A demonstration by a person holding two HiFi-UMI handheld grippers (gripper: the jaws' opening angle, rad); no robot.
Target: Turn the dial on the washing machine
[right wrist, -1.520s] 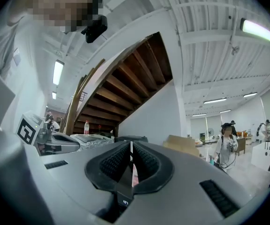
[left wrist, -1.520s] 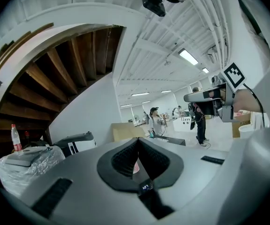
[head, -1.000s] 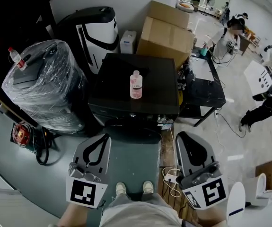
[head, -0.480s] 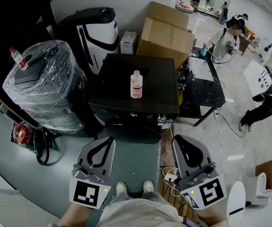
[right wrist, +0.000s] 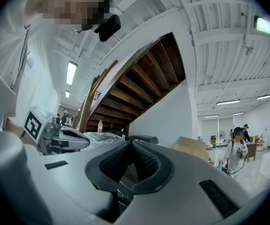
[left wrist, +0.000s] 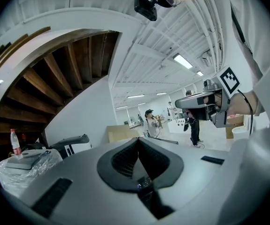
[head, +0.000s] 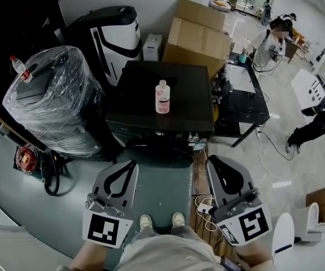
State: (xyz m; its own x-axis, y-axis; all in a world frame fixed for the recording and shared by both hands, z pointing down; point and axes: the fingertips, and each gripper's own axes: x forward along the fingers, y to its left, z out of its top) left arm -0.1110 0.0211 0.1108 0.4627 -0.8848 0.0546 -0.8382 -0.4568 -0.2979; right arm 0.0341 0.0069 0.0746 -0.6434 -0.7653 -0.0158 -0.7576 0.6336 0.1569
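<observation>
Near the front of the washing machine (head: 151, 89), you hold both grippers low and well apart from it, one on each side of your shoes (head: 145, 222). Your left gripper (head: 127, 167) has its jaws clenched together with nothing between them, and your right gripper (head: 213, 164) is the same. The dial (head: 194, 138) sits at the machine's front right corner, small and untouched. A pink bottle (head: 162, 97) stands upright on the machine's black top.
</observation>
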